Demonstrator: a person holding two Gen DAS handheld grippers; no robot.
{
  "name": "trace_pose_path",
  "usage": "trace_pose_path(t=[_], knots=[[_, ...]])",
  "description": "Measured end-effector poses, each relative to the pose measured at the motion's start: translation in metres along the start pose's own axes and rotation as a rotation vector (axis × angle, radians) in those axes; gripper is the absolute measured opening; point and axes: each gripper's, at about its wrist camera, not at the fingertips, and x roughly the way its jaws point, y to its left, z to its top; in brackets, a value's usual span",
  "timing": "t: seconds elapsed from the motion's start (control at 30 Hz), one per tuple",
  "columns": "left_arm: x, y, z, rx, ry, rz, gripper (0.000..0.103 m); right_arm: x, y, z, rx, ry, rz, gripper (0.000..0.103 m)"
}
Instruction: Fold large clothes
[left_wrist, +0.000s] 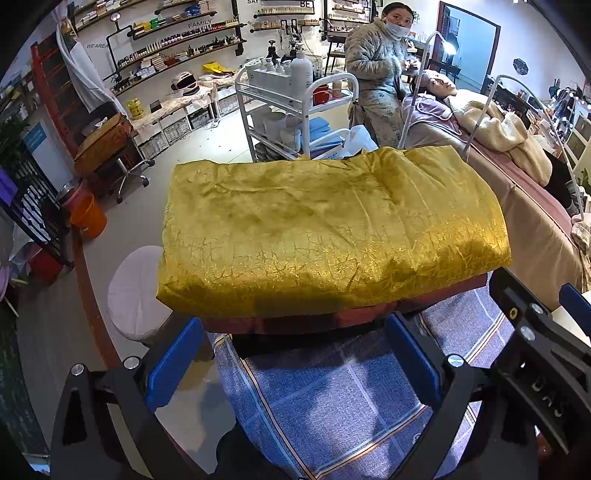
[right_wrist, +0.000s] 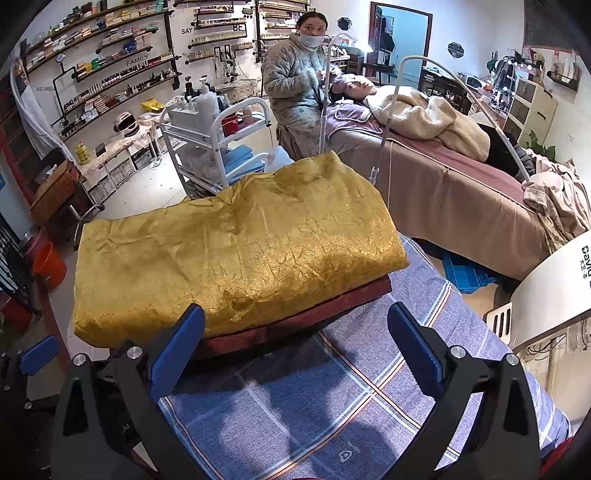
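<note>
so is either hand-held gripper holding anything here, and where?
Nothing held. The left hand-held gripper and right hand-held gripper are both open, apart from the folded gold garment.

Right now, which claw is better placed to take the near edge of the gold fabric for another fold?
Probably the right claw: its left finger already overlaps the folded gold fabric's near edge. The left claw hangs open over the blue checked sheet, slightly short of that edge.

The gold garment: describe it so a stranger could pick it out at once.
Start at the blue checked cloth covering the near work surface. At its far end lies a folded stack; the gold garment is the top layer, over a dark red layer. Only it has a shiny, crackle-patterned yellow surface.
</note>
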Motion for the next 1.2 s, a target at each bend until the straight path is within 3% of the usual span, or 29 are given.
trace_pose_path(t=[1.2], knots=[[-0.003, 0.013, -0.002, -0.017, -0.005, 0.002, 0.097, -0.006, 0.013, 0.000, -0.024, -0.014, 0.013, 0.097]])
